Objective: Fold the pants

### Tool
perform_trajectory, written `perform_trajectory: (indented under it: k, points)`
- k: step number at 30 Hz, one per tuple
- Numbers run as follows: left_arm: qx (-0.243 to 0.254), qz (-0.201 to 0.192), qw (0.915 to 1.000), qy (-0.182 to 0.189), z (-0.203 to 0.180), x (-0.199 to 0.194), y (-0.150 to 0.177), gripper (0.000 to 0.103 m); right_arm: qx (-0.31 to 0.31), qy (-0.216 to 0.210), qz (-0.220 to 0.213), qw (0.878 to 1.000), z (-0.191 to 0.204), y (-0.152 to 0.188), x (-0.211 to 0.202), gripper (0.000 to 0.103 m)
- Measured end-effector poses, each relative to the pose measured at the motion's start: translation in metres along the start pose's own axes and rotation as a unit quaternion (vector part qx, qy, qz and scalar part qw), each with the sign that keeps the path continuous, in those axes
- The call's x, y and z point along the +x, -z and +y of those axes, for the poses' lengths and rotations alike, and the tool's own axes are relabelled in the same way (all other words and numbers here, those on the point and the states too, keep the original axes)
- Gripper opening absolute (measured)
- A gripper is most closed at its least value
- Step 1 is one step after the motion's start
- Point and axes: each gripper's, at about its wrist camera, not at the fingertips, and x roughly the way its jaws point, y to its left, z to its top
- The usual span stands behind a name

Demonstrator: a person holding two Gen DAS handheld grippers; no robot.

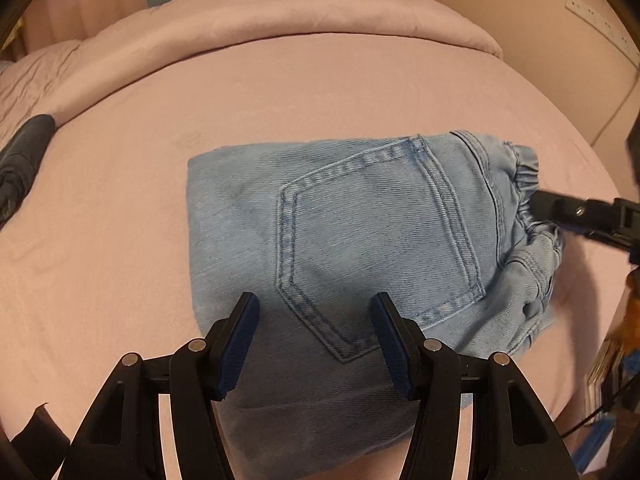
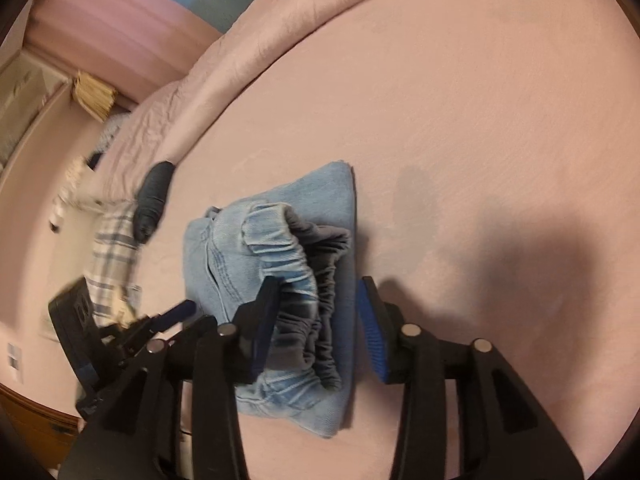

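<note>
One pair of light-blue denim pants [image 1: 360, 232] lies folded into a single bundle on one pink bed [image 1: 320, 92], showing one back pocket [image 1: 376, 240] and one gathered elastic waistband [image 2: 304, 276]. Two grippers are in view: the left gripper [image 1: 316, 344] at 6 o'clock of the bundle and the right gripper [image 2: 316, 328] at its 3 o'clock. One dark rolled cloth [image 1: 24, 160] sits at 9 o'clock. One pink duvet [image 1: 280, 28] lies at 12 o'clock.

Your left gripper [image 1: 314, 344] hides the pants' [image 1: 360, 232] near edge; your right gripper [image 1: 576, 216] is cut off at frame right, motion-blurred; its fingertip contact on the waistband [image 1: 524, 176] is unclear.
</note>
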Motion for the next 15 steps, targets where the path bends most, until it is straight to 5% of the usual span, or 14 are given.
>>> perform_trajectory:
  k: [3,7,15]
  points:
    - [0.001,0.002,1.0000,0.002,0.002,0.001,0.000,0.057,-0.033,0.048,-0.034,0.998,0.009,-0.005,-0.016,0.043]
    - [0.003,0.002,1.0000,-0.001,0.000,0.003,-0.006,0.057,-0.088,0.035,-0.068,0.993,0.031,-0.013,-0.031,0.043]
    - [0.004,0.002,1.0000,0.000,-0.005,0.003,-0.007,0.057,-0.169,0.071,-0.035,0.982,0.065,-0.026,0.016,0.033]
